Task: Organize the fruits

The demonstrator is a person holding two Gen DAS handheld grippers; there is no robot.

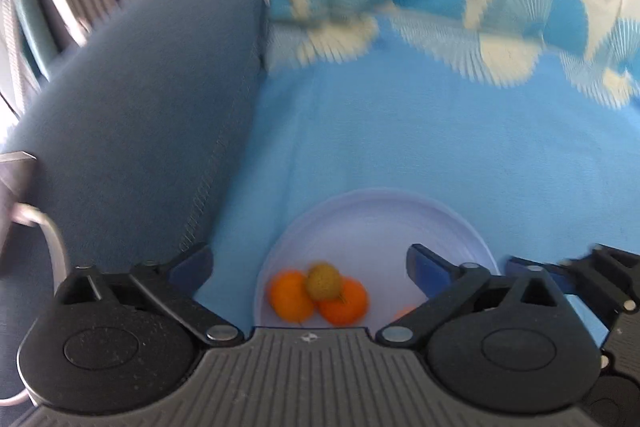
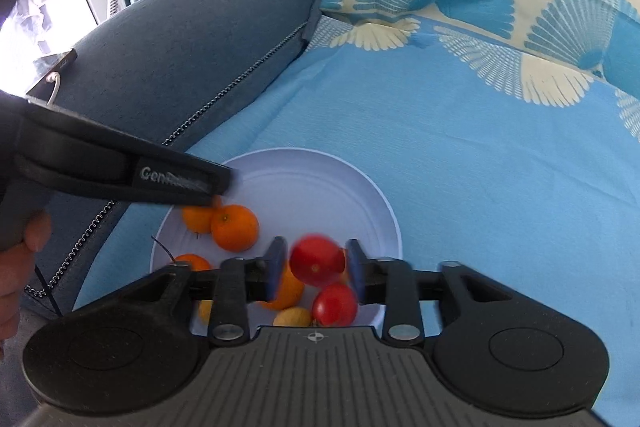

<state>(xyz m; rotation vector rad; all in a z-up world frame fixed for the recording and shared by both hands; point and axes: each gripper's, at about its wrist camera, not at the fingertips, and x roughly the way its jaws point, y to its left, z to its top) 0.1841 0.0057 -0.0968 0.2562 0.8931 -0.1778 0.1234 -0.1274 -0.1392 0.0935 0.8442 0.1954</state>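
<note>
Pinching a red tomato (image 2: 316,264) above the plate (image 2: 320,179), right gripper (image 2: 316,269); left gripper (image 1: 308,263) spread.

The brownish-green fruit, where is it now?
In the left wrist view the brownish-green fruit sits on top of two oranges at the near left of the white plate.

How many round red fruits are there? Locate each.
2. One red fruit between the right gripper's fingers, above the round white plate; one on the plate just below. Others may be hidden behind the gripper.
</note>
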